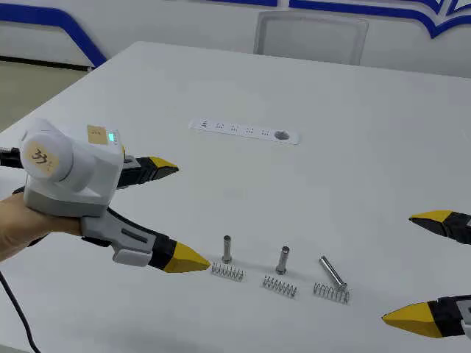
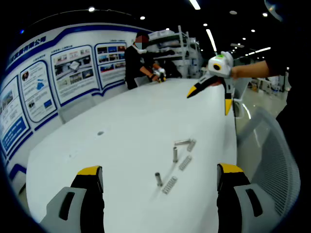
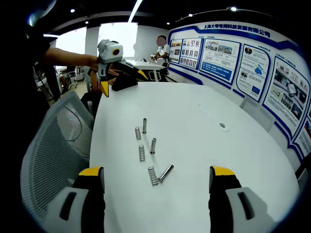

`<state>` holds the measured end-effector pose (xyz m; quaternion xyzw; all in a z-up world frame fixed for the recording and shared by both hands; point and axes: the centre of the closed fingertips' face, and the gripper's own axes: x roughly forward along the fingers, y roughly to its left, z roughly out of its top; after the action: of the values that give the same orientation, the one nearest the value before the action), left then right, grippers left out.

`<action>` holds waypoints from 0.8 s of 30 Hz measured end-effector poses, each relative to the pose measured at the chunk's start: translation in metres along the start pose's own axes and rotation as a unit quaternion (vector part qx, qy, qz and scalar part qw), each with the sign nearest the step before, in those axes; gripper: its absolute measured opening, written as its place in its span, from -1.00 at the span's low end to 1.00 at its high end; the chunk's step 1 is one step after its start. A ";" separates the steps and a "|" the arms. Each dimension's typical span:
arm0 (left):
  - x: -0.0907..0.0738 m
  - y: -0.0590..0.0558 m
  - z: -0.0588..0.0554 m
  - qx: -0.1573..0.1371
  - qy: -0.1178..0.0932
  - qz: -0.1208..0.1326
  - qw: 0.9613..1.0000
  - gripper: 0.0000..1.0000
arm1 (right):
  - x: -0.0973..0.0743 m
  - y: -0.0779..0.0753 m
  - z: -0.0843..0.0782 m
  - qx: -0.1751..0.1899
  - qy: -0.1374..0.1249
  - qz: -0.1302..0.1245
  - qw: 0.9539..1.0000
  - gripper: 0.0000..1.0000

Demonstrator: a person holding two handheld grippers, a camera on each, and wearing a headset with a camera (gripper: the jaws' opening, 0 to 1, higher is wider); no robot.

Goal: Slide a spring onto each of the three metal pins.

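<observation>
The white table [image 1: 309,184] has a smooth, plain top. A chair [image 1: 310,35] with a grey mesh back stands at its far edge. The left gripper [image 1: 179,213], held in a hand [image 1: 18,224], has a white and grey plastic body and pointed yellow tips on black. Its jaws stand wide apart and hold nothing. The right gripper [image 1: 411,267] has the same wide opening and is also empty; both hover above the table, one on each side of the parts.

A flat white power strip [image 1: 244,131] is set in the tabletop, well behind the parts.

The three pins are short cylinders of shiny metal, in a row near the person's edge of the table. The left pin [image 1: 227,248] and the middle pin [image 1: 282,259] stand upright, long axis vertical. The right pin [image 1: 332,271] lies on its side, long axis diagonal (the near end just beside a spring).

Three small wire coils lie flat, with their long axes along the row: the left spring [image 1: 227,272], the middle spring [image 1: 280,287] and the right spring [image 1: 331,294], each one just in front of its pin and none on a pin yet.
</observation>
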<state>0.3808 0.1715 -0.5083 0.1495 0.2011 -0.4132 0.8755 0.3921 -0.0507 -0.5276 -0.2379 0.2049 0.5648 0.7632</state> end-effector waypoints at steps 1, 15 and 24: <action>0.000 0.000 0.000 0.000 -0.001 0.000 1.000 0.99 | 0.000 0.000 0.000 0.000 0.000 -0.001 1.000 0.80; -0.003 -0.003 -0.002 0.004 0.006 0.002 1.000 0.97 | -0.002 -0.004 0.000 0.003 -0.005 -0.007 1.000 0.79; -0.004 -0.003 -0.003 0.004 0.008 0.004 1.000 0.95 | -0.002 -0.001 -0.003 0.004 -0.002 -0.009 1.000 0.79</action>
<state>0.3752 0.1734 -0.5092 0.1571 0.2063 -0.4089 0.8750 0.3920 -0.0540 -0.5286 -0.2359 0.2036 0.5574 0.7695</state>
